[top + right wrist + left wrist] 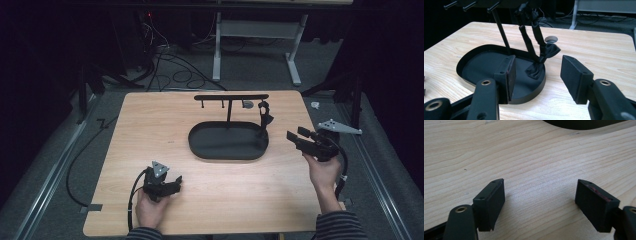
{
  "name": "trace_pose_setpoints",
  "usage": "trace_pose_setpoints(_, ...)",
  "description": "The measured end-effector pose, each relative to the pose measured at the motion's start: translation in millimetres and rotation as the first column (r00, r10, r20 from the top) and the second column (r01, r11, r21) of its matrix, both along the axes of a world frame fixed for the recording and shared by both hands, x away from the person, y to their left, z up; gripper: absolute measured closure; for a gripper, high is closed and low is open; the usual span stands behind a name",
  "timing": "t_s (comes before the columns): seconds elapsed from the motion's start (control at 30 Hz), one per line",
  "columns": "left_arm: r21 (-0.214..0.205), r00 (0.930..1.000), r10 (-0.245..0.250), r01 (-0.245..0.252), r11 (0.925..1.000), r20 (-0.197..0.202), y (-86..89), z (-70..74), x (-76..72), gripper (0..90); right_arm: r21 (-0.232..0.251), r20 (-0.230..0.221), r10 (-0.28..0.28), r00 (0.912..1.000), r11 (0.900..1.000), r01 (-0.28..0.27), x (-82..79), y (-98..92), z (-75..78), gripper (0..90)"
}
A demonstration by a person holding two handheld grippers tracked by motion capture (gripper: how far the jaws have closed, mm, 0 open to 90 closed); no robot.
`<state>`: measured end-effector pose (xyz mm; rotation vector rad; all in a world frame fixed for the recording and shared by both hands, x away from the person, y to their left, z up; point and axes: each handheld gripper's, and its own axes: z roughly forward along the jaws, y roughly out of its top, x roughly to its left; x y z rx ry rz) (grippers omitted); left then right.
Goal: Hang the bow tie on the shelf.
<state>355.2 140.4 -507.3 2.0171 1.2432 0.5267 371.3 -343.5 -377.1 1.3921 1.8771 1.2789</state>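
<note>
Item: one black bow tie (541, 60), satin-like, with its strap looped over a peg at the right end of the stand's bar. The strap hangs down in two strands; the bow sits partway down, and a lower fold of fabric rests on the tray floor near the tray's right end. In the high view the bow tie (265, 119) shows as a small dark shape beside the right edge of the stand.

Stand (230, 97): one, black, a horizontal bar on a single upright post, with several short pegs along the bar; the exact peg count is hard to tell.

Tray (200, 145): one, black, oval, shallow-walled, forming the base of the stand, set at the middle of the desk toward its far side.

Desk (150, 115): one, light wood grain.

Left hand-held gripper (162, 186): one, held low at the near left of the desk, well apart from the tray; its jaws are spread wide over bare wood, grasping nothing.

Right hand-held gripper (297, 139): one, held just off the tray's right end, pointed toward the bow tie; its jaws are spread apart and released, with the bow tie seen between them but farther off, not touched.

Hands: two, one per gripper, with striped sleeves at the near edge.
</note>
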Motion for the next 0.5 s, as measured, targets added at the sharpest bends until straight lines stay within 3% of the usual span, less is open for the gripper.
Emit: trace_pose_setpoints(0.5,0.0,1.0,0.001,-0.001,1.0,0.0,-0.1,0.0,0.0,24.3,0.016,0.021,0.018,0.9996,0.9997,-0.018,-20.9,2.7,-2.5,47.6)
